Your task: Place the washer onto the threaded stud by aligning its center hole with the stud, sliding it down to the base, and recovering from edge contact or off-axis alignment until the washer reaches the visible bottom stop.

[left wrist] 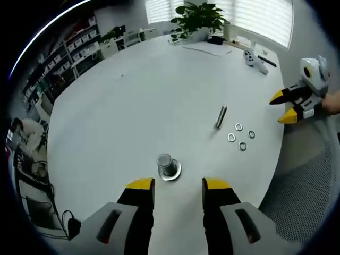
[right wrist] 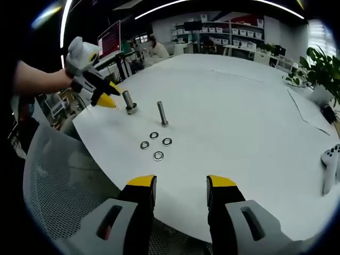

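Both tongs stand open with nothing between their yellow-tipped jaws. The left tongs [left wrist: 178, 184] hover low over the white table [left wrist: 133, 95], and just ahead of their jaw tips stands a short stud on a wide round base [left wrist: 168, 167]. Further ahead and to the right a taller, thin stud [left wrist: 221, 116] stands upright, and just beside it lie four washers [left wrist: 240, 136] in a loose cluster, flat on the table. The right tongs [right wrist: 180, 182] hang at the table's near edge, above a mesh chair back [right wrist: 64, 180]. Ahead of their jaws and slightly left lie the same four washers, with the thin stud just past them and the short stud further left, where the left tongs point at it, held by a bare forearm [right wrist: 37, 81]. A potted plant [left wrist: 197, 20] sits at the far side.
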Demonstrator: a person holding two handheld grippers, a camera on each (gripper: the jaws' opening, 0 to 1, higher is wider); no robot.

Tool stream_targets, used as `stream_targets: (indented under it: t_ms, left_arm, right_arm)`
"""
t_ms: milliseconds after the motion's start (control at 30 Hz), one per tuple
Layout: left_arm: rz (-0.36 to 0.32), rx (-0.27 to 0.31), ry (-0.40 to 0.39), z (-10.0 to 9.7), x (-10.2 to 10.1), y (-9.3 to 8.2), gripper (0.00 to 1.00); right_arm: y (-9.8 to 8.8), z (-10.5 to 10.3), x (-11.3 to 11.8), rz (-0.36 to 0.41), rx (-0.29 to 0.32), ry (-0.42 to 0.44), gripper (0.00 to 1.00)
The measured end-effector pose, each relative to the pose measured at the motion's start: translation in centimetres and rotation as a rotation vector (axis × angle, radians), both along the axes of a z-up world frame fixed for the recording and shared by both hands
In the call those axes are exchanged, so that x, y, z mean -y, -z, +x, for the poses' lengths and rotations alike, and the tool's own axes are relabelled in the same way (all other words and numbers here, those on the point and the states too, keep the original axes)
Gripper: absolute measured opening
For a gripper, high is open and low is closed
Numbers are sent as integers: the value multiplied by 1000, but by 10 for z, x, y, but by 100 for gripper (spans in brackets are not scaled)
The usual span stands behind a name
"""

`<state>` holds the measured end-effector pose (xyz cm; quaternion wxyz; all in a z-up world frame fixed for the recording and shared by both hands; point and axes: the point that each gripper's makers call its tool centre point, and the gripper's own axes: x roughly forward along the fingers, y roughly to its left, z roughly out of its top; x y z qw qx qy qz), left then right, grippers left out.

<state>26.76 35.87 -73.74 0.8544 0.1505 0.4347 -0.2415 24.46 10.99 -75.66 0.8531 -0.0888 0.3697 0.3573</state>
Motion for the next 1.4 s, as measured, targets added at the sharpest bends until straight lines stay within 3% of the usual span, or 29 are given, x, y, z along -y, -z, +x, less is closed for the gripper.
stream_targets:
  t_ms: [333,567,767,1400]
  left_arm:
    - [-67,37,-57,-26,8,-1,35]
    - [-122,90,-128,-35,5,-10,37]
    - [-160,98,-174,-45,6,-10,37]
    - [-208,116,-204,-67,9,-4,38]
  right_arm:
    - [2,-1,0,-7,-7,-7,41]
    - [3,-1,0,-14,-9,-13,41]
    - [3,-1,0,-17,-10,-14,41]
    - [7,0,3,-39,-19,-14,41]
